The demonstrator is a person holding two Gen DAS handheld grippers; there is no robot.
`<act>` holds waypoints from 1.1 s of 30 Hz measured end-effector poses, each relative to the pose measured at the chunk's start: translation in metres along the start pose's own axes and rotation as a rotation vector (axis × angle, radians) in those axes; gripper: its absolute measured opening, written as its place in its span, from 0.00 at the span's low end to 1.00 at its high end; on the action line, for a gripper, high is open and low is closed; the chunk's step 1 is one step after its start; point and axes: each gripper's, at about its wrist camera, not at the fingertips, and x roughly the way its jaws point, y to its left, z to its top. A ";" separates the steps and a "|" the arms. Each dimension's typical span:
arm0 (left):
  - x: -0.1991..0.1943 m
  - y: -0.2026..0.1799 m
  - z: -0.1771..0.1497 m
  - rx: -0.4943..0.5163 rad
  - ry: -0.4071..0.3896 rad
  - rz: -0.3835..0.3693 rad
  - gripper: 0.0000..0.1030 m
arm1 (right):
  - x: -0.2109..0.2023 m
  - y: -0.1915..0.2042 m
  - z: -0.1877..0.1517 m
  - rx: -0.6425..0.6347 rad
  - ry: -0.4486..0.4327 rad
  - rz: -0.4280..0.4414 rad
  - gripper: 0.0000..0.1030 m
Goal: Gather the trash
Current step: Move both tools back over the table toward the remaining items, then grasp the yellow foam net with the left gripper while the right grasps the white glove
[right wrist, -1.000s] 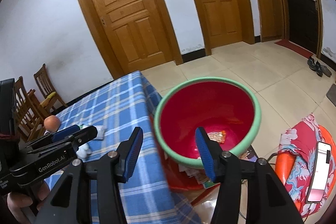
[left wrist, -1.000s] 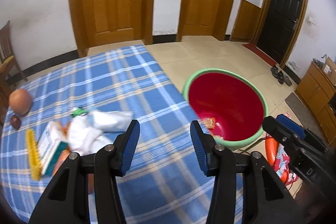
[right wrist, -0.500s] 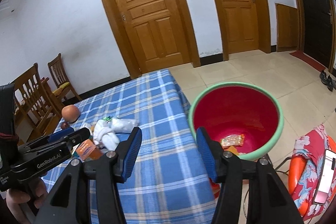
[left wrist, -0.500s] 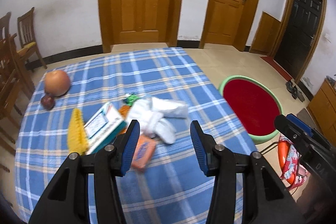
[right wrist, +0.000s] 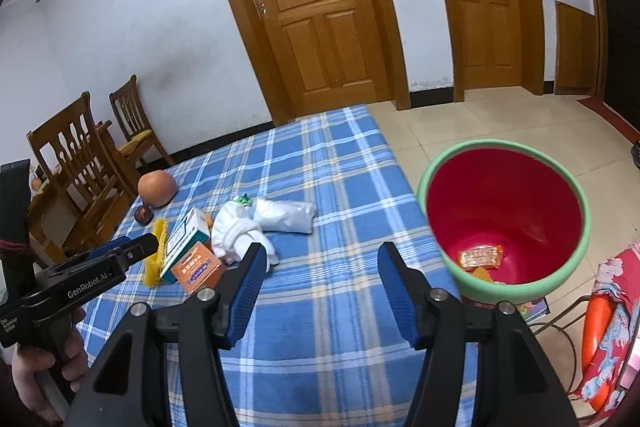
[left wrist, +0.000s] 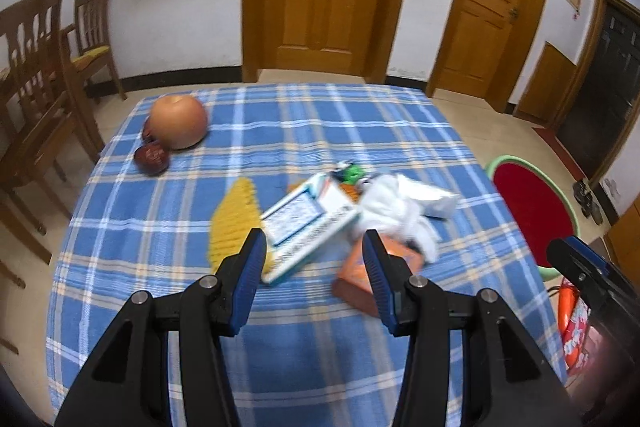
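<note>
**Both grippers empty above the checked table, litter heap ahead**

The left gripper [left wrist: 314,259] hung over the blue checked tablecloth [left wrist: 312,123] with its jaws apart and nothing between them. Just beyond its fingertips, at twelve o'clock in the left wrist view, lay the litter heap: a white-and-teal carton [left wrist: 308,223] tilted on its side, an orange box [left wrist: 356,279] at its four o'clock and partly behind the right-hand finger, a crumpled white tissue wad [left wrist: 404,207] at its three o'clock, and a yellow comb-like strip [left wrist: 236,215] at its nine o'clock. A small green wrapper [left wrist: 352,171] sat at the far edge of the heap. This view was blurred, so the print on the packets could not be read.

Well apart from the heap, at ten o'clock on the table, stood a large round orange-brown fruit [left wrist: 179,121] with a small dark red fruit [left wrist: 152,155] touching its near side.

The right gripper [right wrist: 320,273] had just been opening its jaws; they stood apart, with nothing between them, above bare cloth. At its two o'clock stood the red bucket with a green rim [right wrist: 560,279], off the table's edge, with an orange snack wrapper [right wrist: 480,257] lying on its bottom. Wooden chairs [right wrist: 80,163] stood at ten o'clock beside the table, before two closed wooden doors [right wrist: 316,15].
</note>
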 end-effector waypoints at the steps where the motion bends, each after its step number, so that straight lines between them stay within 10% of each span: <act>1: 0.002 0.004 -0.001 -0.006 0.003 0.006 0.49 | 0.003 0.002 -0.001 -0.003 0.007 0.002 0.59; 33: 0.058 0.087 -0.013 -0.186 0.087 0.062 0.50 | 0.105 0.045 -0.004 -0.067 0.174 0.074 0.59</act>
